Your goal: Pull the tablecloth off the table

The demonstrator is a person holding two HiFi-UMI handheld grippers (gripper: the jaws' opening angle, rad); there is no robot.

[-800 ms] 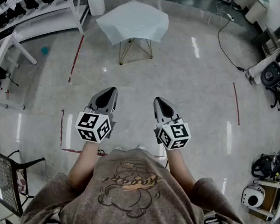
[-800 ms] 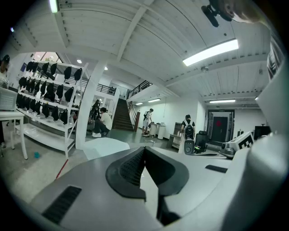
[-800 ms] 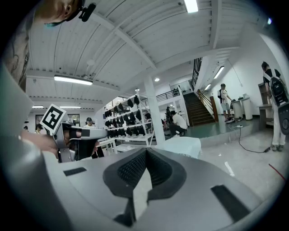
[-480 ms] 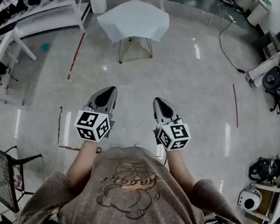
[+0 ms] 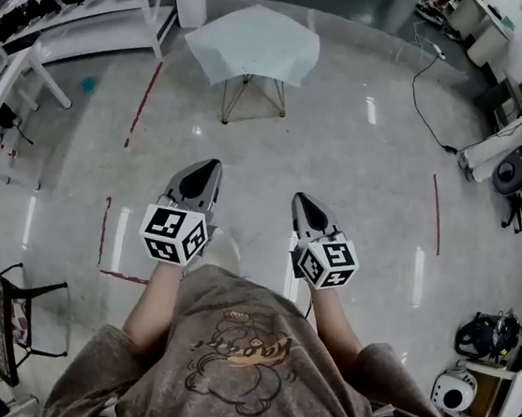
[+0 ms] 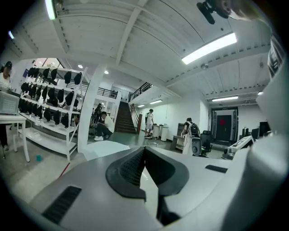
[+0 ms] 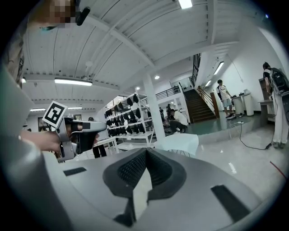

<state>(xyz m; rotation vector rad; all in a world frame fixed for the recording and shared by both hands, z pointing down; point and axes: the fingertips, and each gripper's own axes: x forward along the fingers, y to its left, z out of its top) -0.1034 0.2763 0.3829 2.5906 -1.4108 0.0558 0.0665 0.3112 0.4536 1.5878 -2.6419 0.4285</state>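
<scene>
**Q:** How far along is the task?

**A:** It isn't started. Across the floor point(image 5: 367, 188) the table point(image 5: 234, 99) stands well apart from you. The tablecloth point(image 5: 253, 43) lies draped over its top, untouched. The approach, the grip and the pull are all left.

**Q:** How do your hands stand?

**A:** You hold both out before your chest, side by side, pointing nearly level toward the table.
- Left gripper point(image 5: 210, 166): jaws closed together on nothing.
- Right gripper point(image 5: 301, 199): the same, closed and empty.

My judgement is that you must walk closer first.

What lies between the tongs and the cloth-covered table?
Only bare shiny floor separates the left tongs and right tongs from the tablecloth, per the head view.
</scene>
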